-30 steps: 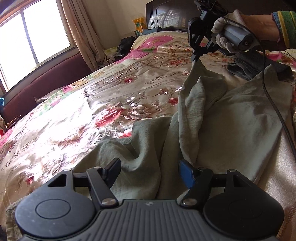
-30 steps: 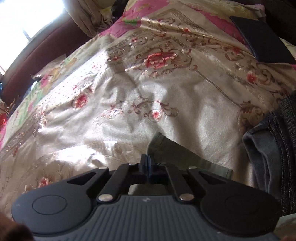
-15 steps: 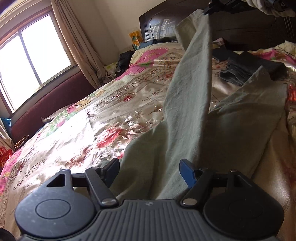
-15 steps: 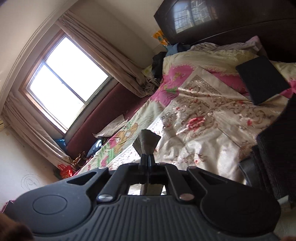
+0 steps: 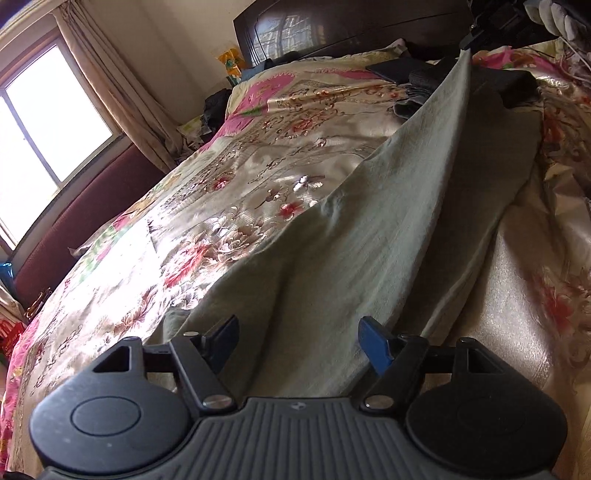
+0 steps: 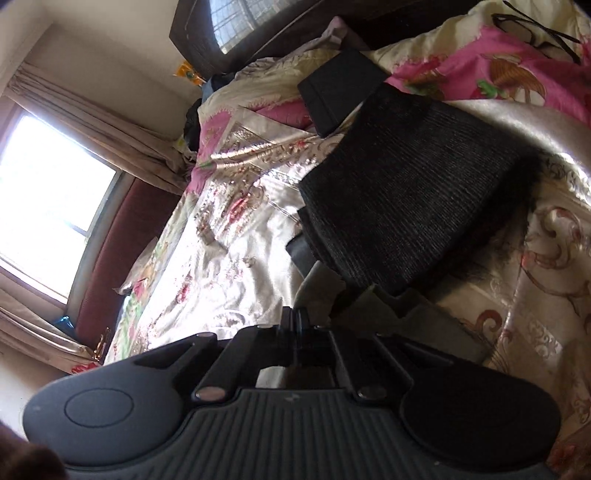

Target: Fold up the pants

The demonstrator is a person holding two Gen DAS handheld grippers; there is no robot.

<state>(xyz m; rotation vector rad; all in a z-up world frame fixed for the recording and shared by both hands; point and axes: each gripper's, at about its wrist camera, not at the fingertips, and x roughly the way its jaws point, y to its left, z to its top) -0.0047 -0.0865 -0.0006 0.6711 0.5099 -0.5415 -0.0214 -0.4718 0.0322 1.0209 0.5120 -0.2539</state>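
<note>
Grey-green pants (image 5: 369, 236) lie on the floral bedspread (image 5: 236, 177). One leg is lifted and stretched toward the far right, where my right gripper (image 5: 469, 42) holds its end. My left gripper (image 5: 297, 338) is open, its fingers on either side of the near part of the pants just above the cloth. In the right wrist view my right gripper (image 6: 295, 319) is shut on the pants' edge (image 6: 373, 306), which shows just beyond the fingers.
A dark knitted garment (image 6: 402, 195) and a flat black item (image 6: 340, 88) lie on the bed near the headboard (image 5: 332, 26). Black glasses (image 6: 535, 29) rest on the pink pillow. A window (image 5: 48, 122) and maroon bench are at left.
My right gripper has carried the pant leg from high in the air to the right and lower, stretching it over the other leg. My left gripper has stayed open.
</note>
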